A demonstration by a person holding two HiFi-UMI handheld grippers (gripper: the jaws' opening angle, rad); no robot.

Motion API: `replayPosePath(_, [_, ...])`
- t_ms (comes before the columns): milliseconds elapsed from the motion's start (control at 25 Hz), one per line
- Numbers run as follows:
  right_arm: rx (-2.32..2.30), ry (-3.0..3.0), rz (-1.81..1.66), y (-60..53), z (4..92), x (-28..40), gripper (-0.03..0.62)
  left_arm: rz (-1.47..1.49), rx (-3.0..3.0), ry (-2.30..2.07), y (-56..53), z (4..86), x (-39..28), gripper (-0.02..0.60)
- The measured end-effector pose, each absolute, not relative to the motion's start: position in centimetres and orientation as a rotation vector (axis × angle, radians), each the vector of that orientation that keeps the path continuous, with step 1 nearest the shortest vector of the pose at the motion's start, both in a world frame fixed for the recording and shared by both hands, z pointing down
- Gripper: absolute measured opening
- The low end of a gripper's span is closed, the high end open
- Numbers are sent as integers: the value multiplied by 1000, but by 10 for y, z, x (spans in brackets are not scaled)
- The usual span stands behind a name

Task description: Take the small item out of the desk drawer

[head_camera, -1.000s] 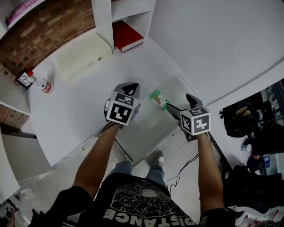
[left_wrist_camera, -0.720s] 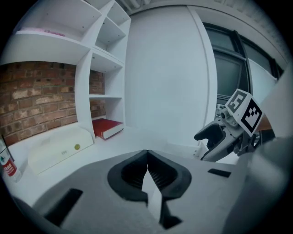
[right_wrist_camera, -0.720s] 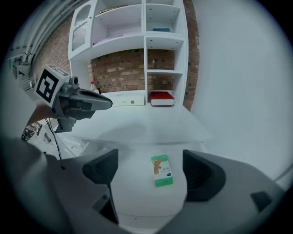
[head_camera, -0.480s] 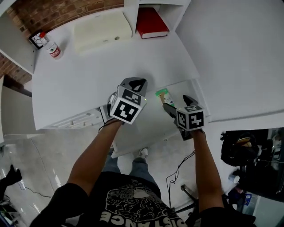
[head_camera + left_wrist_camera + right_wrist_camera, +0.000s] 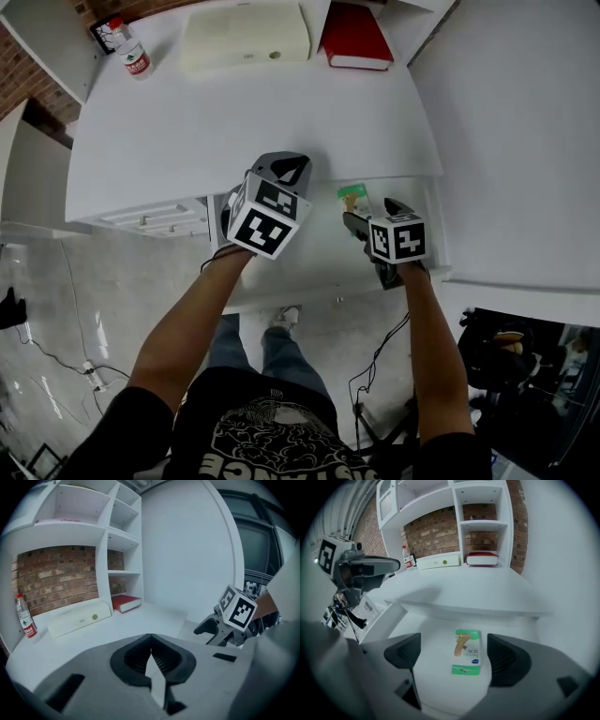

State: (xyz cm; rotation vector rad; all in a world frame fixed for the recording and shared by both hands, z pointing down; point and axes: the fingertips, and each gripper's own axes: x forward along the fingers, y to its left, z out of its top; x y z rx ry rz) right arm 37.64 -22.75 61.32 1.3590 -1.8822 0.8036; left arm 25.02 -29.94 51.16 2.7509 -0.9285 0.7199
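Note:
A small green and white box point(image 5: 467, 651) lies flat on the floor of the open white desk drawer point(image 5: 309, 253); the head view shows the same box point(image 5: 353, 199) near the desk's front edge. My right gripper point(image 5: 457, 656) is open above the drawer, its jaws standing either side of the box without touching it. In the head view the right gripper point(image 5: 360, 217) sits just short of the box. My left gripper point(image 5: 283, 167) is shut and empty, over the desk's front edge left of the drawer; its jaws meet point(image 5: 151, 657).
On the white desk point(image 5: 244, 112) at the back stand a cream case point(image 5: 246, 36), a red book point(image 5: 356, 36) and a small bottle point(image 5: 133, 56). Shelves rise behind the desk. A second drawer unit point(image 5: 155, 217) stands at the left.
The head view has swung so the desk now sits squarely ahead. Both grippers hold nearly the same places over the drawer; the right one has edged closer to the box.

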Motion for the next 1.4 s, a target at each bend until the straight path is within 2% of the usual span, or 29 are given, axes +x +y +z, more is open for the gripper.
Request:
replayPosePath(680, [1311, -1797, 878, -243, 709, 403, 456, 733, 2662, -1168, -297, 546, 215, 8])
replayPosePath(1040, [1297, -1761, 892, -249, 733, 399, 479, 751, 2621, -1203, -293, 564, 207, 8])
replayPosePath(1400, [1304, -1729, 846, -248, 736, 401, 456, 775, 2613, -1196, -293, 571, 210, 8])
